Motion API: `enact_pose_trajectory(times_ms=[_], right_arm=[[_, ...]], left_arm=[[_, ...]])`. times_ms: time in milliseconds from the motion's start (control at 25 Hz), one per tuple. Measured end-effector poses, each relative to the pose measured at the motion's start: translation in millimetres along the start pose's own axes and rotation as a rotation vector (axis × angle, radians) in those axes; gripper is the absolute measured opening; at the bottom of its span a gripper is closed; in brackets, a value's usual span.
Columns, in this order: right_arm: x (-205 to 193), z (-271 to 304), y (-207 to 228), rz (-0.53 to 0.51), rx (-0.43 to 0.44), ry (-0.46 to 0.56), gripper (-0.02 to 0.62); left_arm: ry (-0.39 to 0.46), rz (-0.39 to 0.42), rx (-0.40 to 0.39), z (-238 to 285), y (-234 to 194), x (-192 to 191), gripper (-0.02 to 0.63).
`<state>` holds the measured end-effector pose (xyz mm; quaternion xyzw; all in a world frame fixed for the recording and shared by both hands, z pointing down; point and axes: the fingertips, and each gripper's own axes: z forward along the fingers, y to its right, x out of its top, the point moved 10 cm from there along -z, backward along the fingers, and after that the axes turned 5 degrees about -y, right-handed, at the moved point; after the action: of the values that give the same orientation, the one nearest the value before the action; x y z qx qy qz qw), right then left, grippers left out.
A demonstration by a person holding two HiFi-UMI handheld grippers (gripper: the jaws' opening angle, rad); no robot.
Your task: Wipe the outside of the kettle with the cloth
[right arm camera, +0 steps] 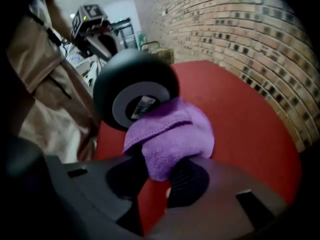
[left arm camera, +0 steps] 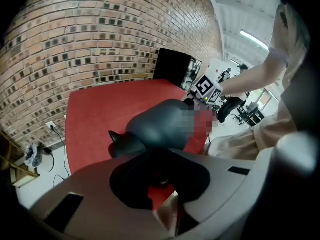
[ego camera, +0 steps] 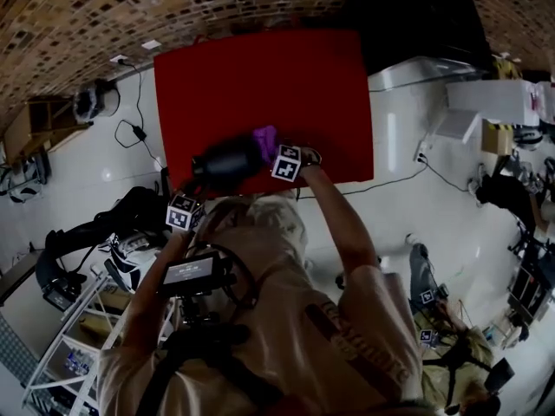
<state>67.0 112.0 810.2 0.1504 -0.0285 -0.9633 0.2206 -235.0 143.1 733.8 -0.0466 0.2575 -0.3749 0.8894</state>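
Nothing can be read; the label (right arm camera: 143, 105) under the kettle (right arm camera: 107, 79) is blurred.

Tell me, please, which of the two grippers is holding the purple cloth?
The right gripper: its jaws pinch the purple cloth, whereas the left gripper grips the dark kettle.

Red rect. table (ego camera: 260, 85) stands on white floor (ego camera: 408, 206), nr brick wall (ego camera: 130, 7).

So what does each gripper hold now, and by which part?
The left gripper is shut on the kettle, apparently by its handle. The right gripper pinches the purple cloth by its bunched lower end.
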Motion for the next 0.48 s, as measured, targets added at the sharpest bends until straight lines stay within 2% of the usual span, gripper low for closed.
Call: enact_pose_trajectory(times_ms=[120, 280, 360, 400, 480], right_arm=[[-23, -31, 4, 0.176, -0.011, 0.12, 0.107], [-46, -52, -13, 0.267, 0.013, 0.195, 0.107], [-52, -54, -27, 0.277, 0.043, 0.193, 0.107], [-53, -53, -34, 0.263, 0.057, 0.182, 0.107], [-51, -52, -47, 0.224, 0.081, 0.159, 0.107]], left_arm=[[0.032, -0.024, -0.009, -4, 3, 4, 0.054], [0.068, -0.076, -0.014, -12, 7, -7, 0.054], [0.033, -0.172, -0.015, -7, 11, -29, 0.054], [0.008, -0.253, -0.022, -1, 11, -44, 0.064], [-0.019, -0.448, -0.054, 12, 14, -64, 0.149]])
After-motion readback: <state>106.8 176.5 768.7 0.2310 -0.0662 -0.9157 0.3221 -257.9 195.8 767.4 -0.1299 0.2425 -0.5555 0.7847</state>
